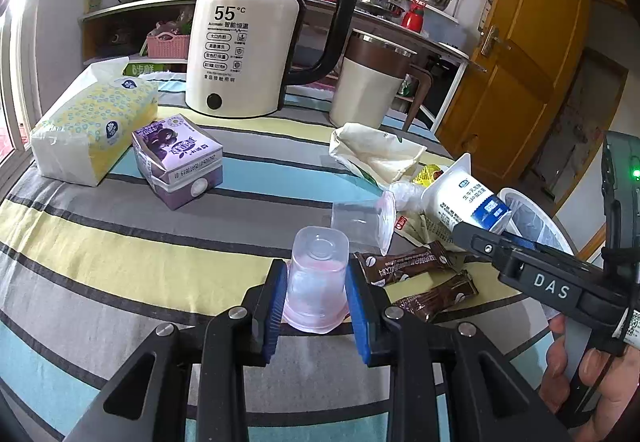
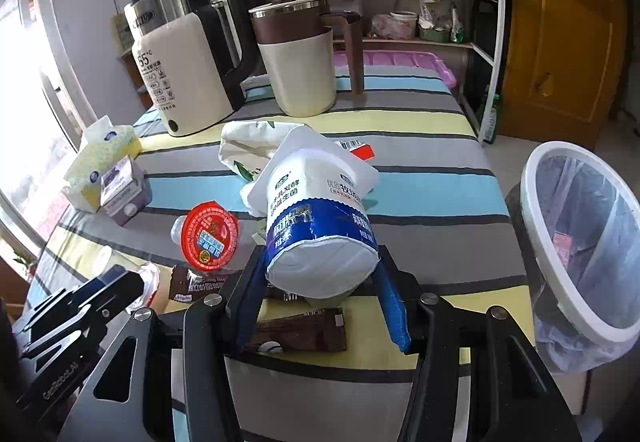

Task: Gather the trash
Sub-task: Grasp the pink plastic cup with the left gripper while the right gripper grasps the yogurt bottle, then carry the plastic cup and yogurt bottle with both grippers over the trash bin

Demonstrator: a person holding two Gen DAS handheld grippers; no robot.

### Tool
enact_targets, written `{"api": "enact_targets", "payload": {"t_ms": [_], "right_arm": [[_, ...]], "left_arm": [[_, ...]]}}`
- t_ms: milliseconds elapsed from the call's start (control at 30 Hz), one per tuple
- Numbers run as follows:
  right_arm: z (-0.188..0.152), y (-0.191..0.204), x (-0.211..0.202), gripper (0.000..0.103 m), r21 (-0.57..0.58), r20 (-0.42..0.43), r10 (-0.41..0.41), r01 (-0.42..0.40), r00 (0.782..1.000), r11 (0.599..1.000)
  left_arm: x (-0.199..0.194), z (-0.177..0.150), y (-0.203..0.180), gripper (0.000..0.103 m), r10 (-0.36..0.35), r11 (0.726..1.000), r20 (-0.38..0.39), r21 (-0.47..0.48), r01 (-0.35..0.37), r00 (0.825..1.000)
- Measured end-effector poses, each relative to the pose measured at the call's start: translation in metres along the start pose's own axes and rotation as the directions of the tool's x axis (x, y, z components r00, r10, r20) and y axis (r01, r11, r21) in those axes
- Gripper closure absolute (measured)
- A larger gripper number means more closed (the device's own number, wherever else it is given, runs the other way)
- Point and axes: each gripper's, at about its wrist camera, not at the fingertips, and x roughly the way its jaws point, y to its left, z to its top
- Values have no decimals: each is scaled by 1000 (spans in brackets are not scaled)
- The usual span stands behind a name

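A clear plastic cup stands upside down on the striped tablecloth, and my left gripper is shut on it, blue pads pressing both sides. My right gripper is shut on the base of a white-and-blue yogurt cup, which tilts above the table. In the left wrist view that yogurt cup hangs at the right in front of the trash bin. The bin's white rim, lined with a clear bag, is off the table's right edge.
On the cloth lie another clear cup, two brown sachets, a crumpled beige bag, a red-lidded cup, a purple carton and a tissue pack. A kettle and jug stand at the back.
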Motion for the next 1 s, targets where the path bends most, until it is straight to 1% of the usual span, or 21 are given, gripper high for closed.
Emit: {"api": "enact_targets", "payload": {"t_ms": [133,467,1000], "right_arm": [[-1,-5,-9,50,6,28,20,-20,999,1000],[-11,-18,-30,51,21,67,63,-65,996,998],[-35,-50,-75,51,47,124,68,-74,990,996]], "left_arm": [[-2,-1,-4,73,-2,1000,-1,7,2,1000],[-11,-4,-22,73,-10,999,4,37,10,1000],[-24,-8,-70,73,-65,991,6,115,64,998]]}}
